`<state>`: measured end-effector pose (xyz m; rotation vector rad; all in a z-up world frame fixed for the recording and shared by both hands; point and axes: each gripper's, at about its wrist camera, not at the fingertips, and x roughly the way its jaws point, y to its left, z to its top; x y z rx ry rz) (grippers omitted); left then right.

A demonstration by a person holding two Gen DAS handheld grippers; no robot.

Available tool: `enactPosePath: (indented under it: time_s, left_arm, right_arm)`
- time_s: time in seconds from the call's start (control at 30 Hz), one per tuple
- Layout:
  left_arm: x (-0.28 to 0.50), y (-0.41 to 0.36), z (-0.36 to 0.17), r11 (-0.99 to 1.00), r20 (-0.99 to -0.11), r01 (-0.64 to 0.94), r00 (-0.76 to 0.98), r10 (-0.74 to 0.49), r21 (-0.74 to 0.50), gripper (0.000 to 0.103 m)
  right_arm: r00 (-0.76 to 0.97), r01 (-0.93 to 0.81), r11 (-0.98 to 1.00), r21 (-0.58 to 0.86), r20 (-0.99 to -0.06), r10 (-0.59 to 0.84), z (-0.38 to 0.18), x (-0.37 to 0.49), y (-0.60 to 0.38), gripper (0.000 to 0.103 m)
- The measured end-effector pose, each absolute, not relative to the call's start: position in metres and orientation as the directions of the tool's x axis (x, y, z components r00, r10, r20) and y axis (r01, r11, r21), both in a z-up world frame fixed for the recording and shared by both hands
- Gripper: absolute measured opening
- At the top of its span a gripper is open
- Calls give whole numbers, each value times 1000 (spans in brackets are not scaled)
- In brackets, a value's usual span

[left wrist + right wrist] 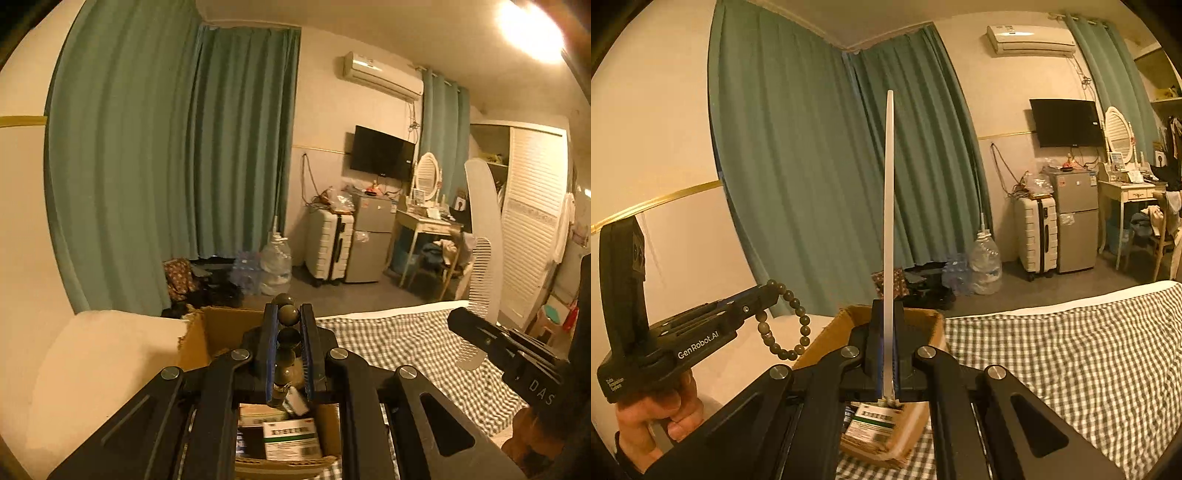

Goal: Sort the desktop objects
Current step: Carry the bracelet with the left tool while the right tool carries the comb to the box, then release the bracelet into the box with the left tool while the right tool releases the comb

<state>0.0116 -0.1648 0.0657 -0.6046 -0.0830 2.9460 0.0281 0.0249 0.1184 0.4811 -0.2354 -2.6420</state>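
String of dark olive round beads point(786, 325) pinched in our left gripper point(289, 321), right gripper point(888, 321) clamping white flat comb point(888, 229), both above open brown cardboard box point(923, 321).

Dim amber light, ceiling lamp point(532, 29) glare, fisheye warp.

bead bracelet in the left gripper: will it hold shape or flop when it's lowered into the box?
Probably floppy: in the right wrist view the bead bracelet hangs as a slack loop below the left gripper. Its round beads look smooth, so it may slip or swing. It should collapse among the packets in the cardboard box.
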Motion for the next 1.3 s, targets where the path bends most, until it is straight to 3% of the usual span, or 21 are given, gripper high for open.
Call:
enactPosePath:
  time_s: [0.43,0.77,1.03,1.1,1.17,1.2,1.23,1.3]
  left_arm:
    - [-30,-176,22,-996,-496,-45,-865,76,-75,11]
    - [-77,-185,-29,-998,-618,48,-787,-10,-45,11]
    - [-101,-187,-64,-995,-697,84,-716,-30,-44,11]
    - [-106,-193,-66,-994,-699,99,-714,-38,-47,14]
    - [-106,-192,-64,-993,-694,104,-719,-40,-51,28]
    - [-105,-192,-62,-993,-689,106,-724,-39,-56,34]
    - [-103,-192,-59,-992,-679,111,-733,-40,-62,47]
    - [-99,-192,-51,-992,-655,104,-755,-29,-75,54]
  right_arm:
    - [-770,443,-855,271,-373,-517,75,-13,-15,2]
    - [-616,528,-795,297,-511,-600,3,-71,-64,2]
    - [-583,504,-804,316,-562,-587,-38,-106,-70,4]
    - [-573,492,-808,324,-578,-581,-47,-110,-67,4]
    - [-586,488,-810,324,-567,-579,-44,-111,-59,4]
    - [-595,488,-817,306,-567,-569,-42,-110,-58,9]
    - [-607,485,-825,290,-568,-556,-40,-109,-57,20]
    - [-620,476,-825,306,-548,-561,-35,-110,-47,34]
